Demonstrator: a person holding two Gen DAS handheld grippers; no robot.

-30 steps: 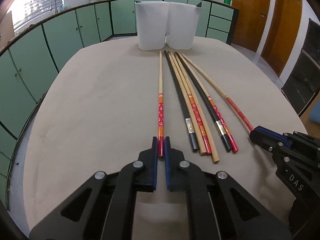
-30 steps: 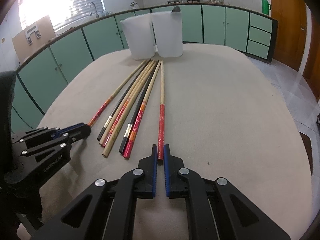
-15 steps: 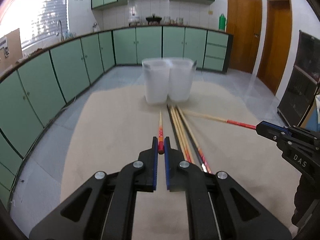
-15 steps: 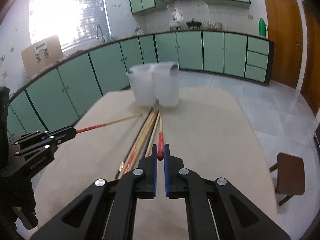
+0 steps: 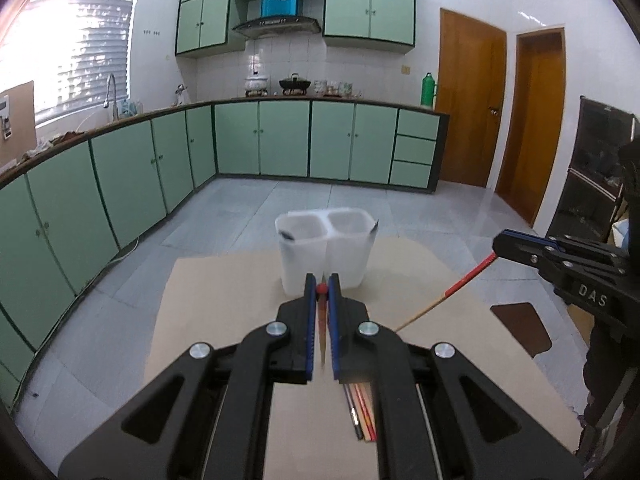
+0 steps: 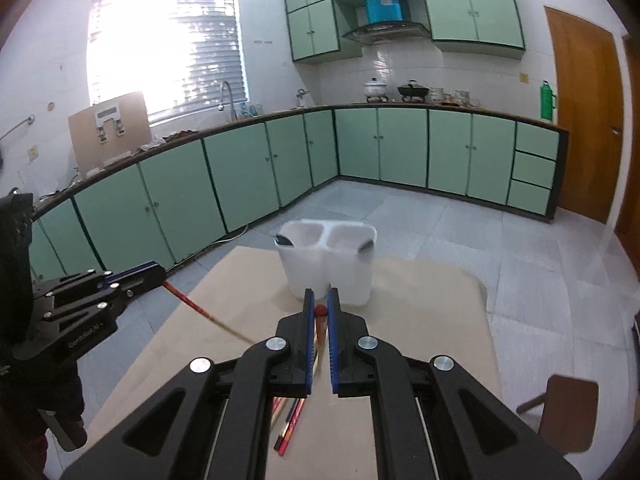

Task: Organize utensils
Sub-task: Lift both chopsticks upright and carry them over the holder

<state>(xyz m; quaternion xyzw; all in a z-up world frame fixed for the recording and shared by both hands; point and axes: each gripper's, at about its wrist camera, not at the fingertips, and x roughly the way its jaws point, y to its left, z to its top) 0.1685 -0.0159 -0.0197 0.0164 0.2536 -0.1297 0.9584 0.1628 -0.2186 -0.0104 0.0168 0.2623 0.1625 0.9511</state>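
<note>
My left gripper (image 5: 321,286) is shut on the red end of a chopstick (image 5: 321,312), lifted above the table and hanging down steeply. My right gripper (image 6: 320,305) is shut on the red end of another chopstick (image 6: 320,326), held the same way. Each gripper shows in the other's view: the right gripper (image 5: 505,245) with its chopstick (image 5: 452,290), the left gripper (image 6: 154,276) with its chopstick (image 6: 204,313). A white two-compartment holder (image 5: 326,254) stands at the table's far end, also in the right wrist view (image 6: 328,260). Several chopsticks (image 5: 362,416) lie on the table below.
The beige table (image 5: 224,292) sits in a kitchen with green cabinets (image 5: 132,176) around. A brown stool (image 6: 568,412) stands on the floor to the right of the table. The remaining chopsticks (image 6: 290,420) lie under my right gripper.
Both grippers have risen well above the table, each carrying its chopstick. The chopsticks now hang steeply, and the holder looks lower and farther below.
</note>
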